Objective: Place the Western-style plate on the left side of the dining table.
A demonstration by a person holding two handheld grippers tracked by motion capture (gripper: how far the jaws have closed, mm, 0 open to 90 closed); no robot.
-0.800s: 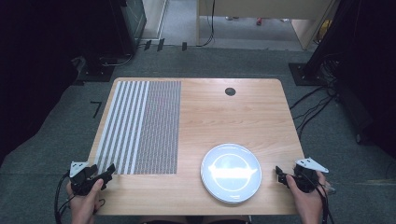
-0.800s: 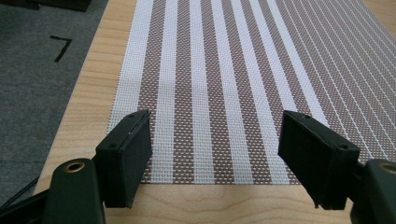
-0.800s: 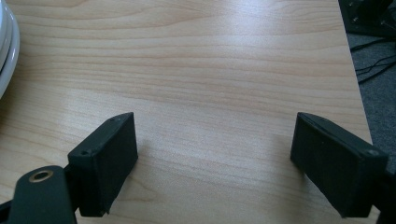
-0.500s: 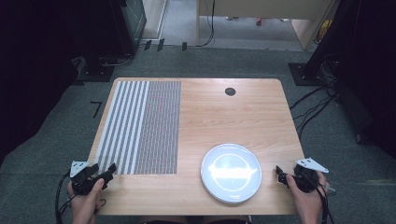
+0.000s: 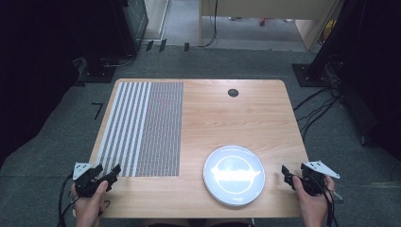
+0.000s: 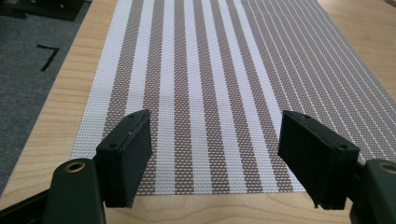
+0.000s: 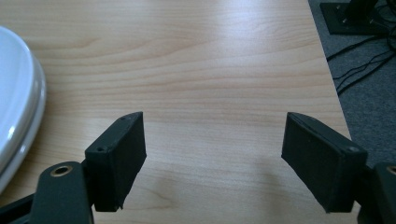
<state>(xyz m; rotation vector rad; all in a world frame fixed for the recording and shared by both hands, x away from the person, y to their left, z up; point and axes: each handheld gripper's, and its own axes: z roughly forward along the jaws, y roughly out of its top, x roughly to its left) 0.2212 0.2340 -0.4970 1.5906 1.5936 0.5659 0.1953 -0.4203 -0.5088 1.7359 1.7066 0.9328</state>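
1. The striped placemat (image 5: 142, 127) lies flat on the left half of the table (image 5: 227, 118) in the high view; its near edge sits just ahead of the left gripper (image 5: 109, 174) at lower left. In the left gripper view the placemat (image 6: 219, 84) runs from between the jaws to the top of the frame.
2. The white plate (image 5: 234, 174) rests in the lower middle-right of the high view, apart from the placemat. Its rim (image 7: 21, 112) shows at the left edge of the right gripper view.
3. The left gripper's jaws stand wide, with nothing between them and the mat's edge below.
4. The right gripper (image 5: 286, 174), at lower right beside the plate, is also spread wide over bare wood and grips nothing.
5. Judged from this, the work has barely begun: neither mat nor plate is grasped, and every handling step is still ahead.
6. No brand, label or writing can be read. A dark round grommet (image 5: 232, 92) sits near the table's far edge.
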